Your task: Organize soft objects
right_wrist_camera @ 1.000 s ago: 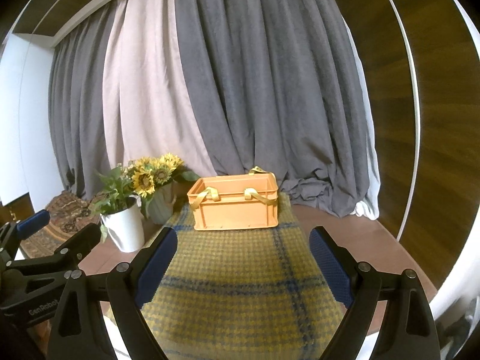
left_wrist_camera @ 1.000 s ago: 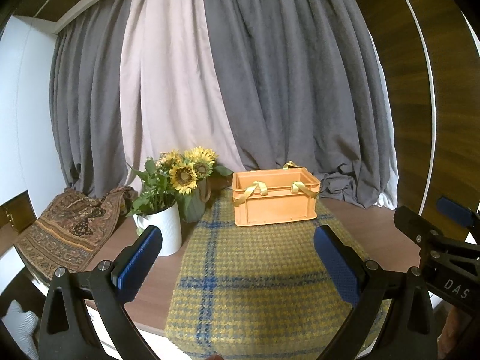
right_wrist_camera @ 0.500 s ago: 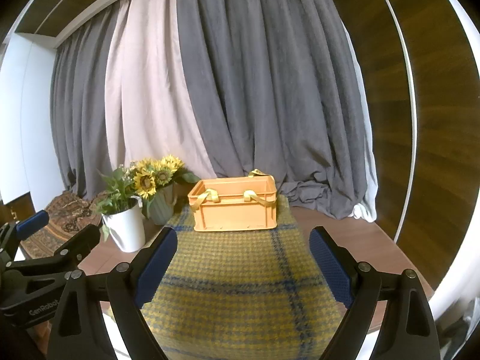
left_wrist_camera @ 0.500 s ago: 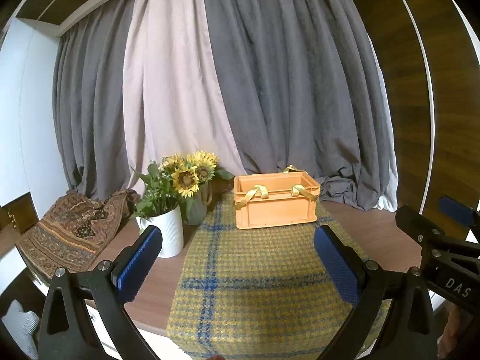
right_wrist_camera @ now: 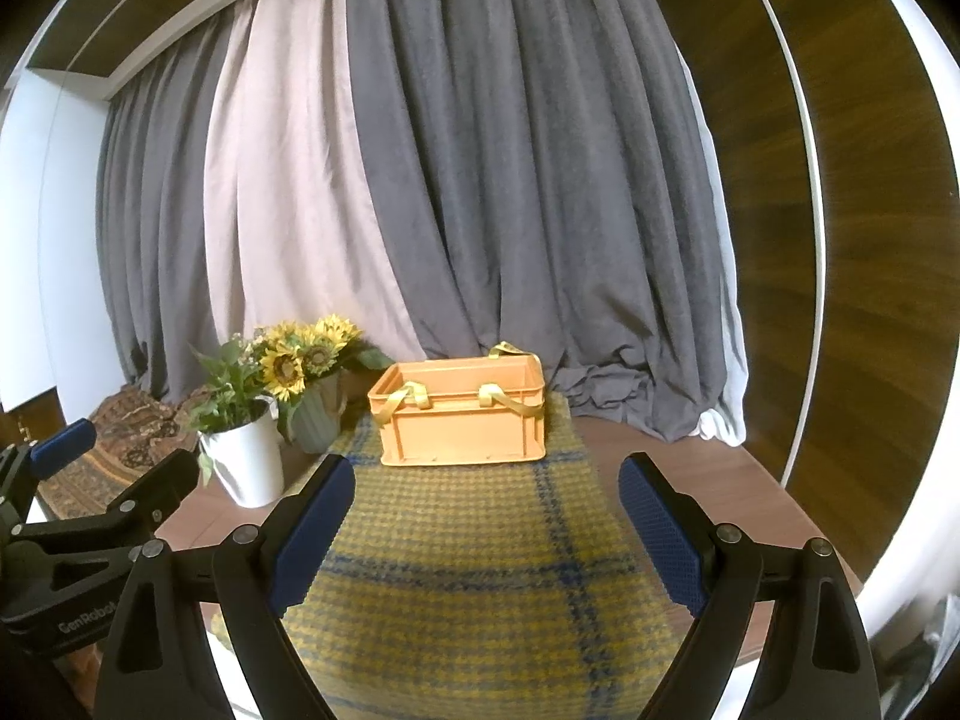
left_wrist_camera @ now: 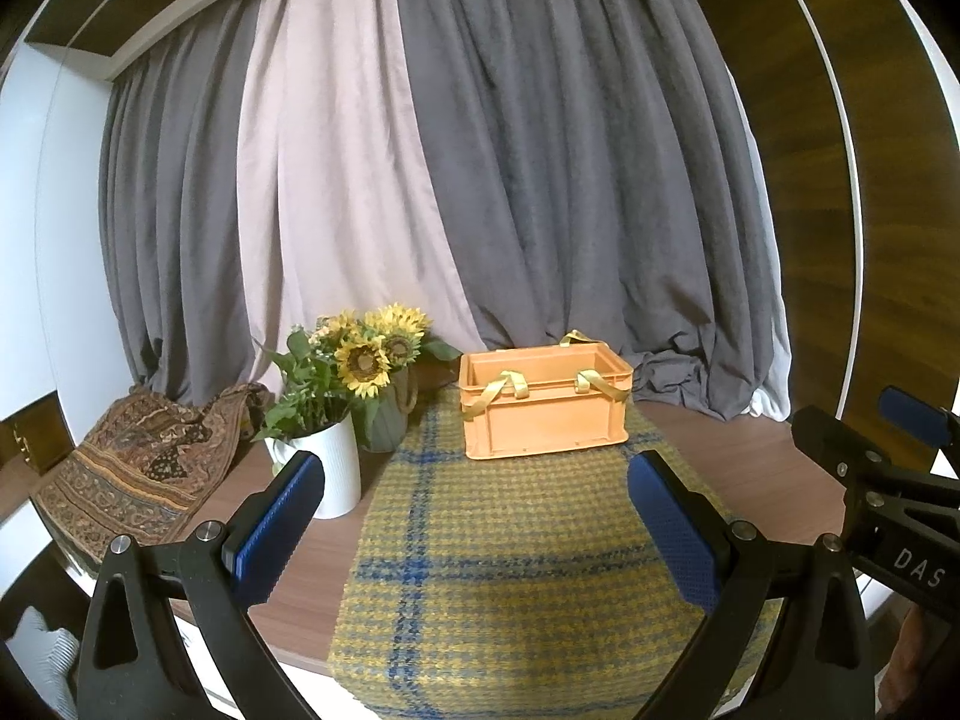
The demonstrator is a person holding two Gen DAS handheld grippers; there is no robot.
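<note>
An orange plastic crate (left_wrist_camera: 545,408) with yellow straps over its rim stands at the far end of a yellow and blue plaid cloth (left_wrist_camera: 516,564); it also shows in the right wrist view (right_wrist_camera: 463,415) on the same cloth (right_wrist_camera: 468,576). A brown patterned fabric (left_wrist_camera: 138,474) lies crumpled at the far left of the table. My left gripper (left_wrist_camera: 477,525) is open and empty, held above the near part of the cloth. My right gripper (right_wrist_camera: 485,531) is open and empty, beside it on the right.
A white pot of green plants (left_wrist_camera: 324,468) and a green vase of sunflowers (left_wrist_camera: 384,414) stand left of the cloth. Grey and pale curtains (left_wrist_camera: 480,180) hang behind the wooden table (left_wrist_camera: 738,456). A wooden wall panel (right_wrist_camera: 810,240) is at the right.
Both views have tilted slightly upward and drawn back a little, so the crate sits lower and smaller. Both grippers stay open and empty.
</note>
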